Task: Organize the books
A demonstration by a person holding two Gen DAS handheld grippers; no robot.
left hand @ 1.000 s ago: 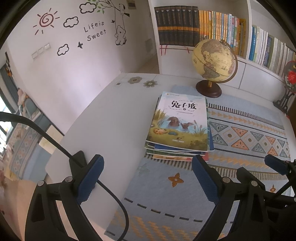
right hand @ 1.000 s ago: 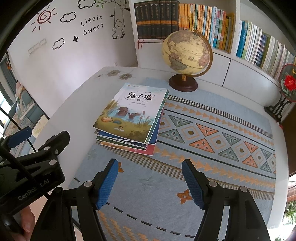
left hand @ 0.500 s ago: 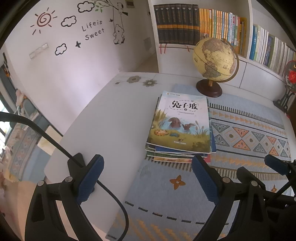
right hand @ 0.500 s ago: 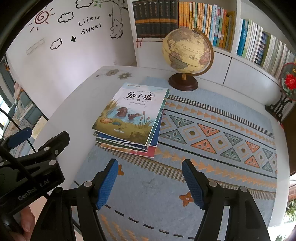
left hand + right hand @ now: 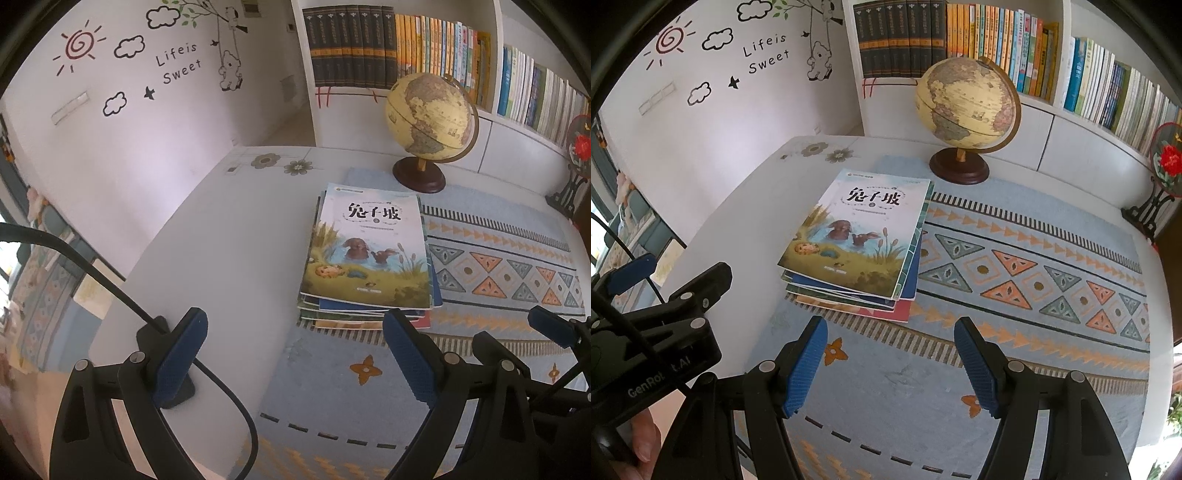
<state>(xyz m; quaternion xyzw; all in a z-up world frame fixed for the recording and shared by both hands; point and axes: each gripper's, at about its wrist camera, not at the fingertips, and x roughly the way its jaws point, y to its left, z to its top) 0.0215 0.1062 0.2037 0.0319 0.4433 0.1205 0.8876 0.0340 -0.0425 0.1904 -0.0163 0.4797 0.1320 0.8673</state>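
A stack of several thin picture books [image 5: 367, 254] lies on a white table [image 5: 229, 236], partly on a blue patterned mat [image 5: 491, 266]. The top cover shows a pond scene with Chinese title. My left gripper [image 5: 295, 362] is open and empty, just short of the stack's near edge. My right gripper [image 5: 892, 369] is open and empty, also near the stack [image 5: 857, 240], to its right. The left gripper's body shows in the right wrist view [image 5: 657, 332].
A globe [image 5: 430, 122] on a dark wooden base stands behind the books. A white bookshelf [image 5: 997, 48] full of upright books lines the back. A red flower ornament on a black stand [image 5: 1160, 177] sits at the far right. A black cable [image 5: 110, 288] crosses the left.
Both grippers have moved slightly forward toward the book stack. The jaws stay open and the books have not moved.
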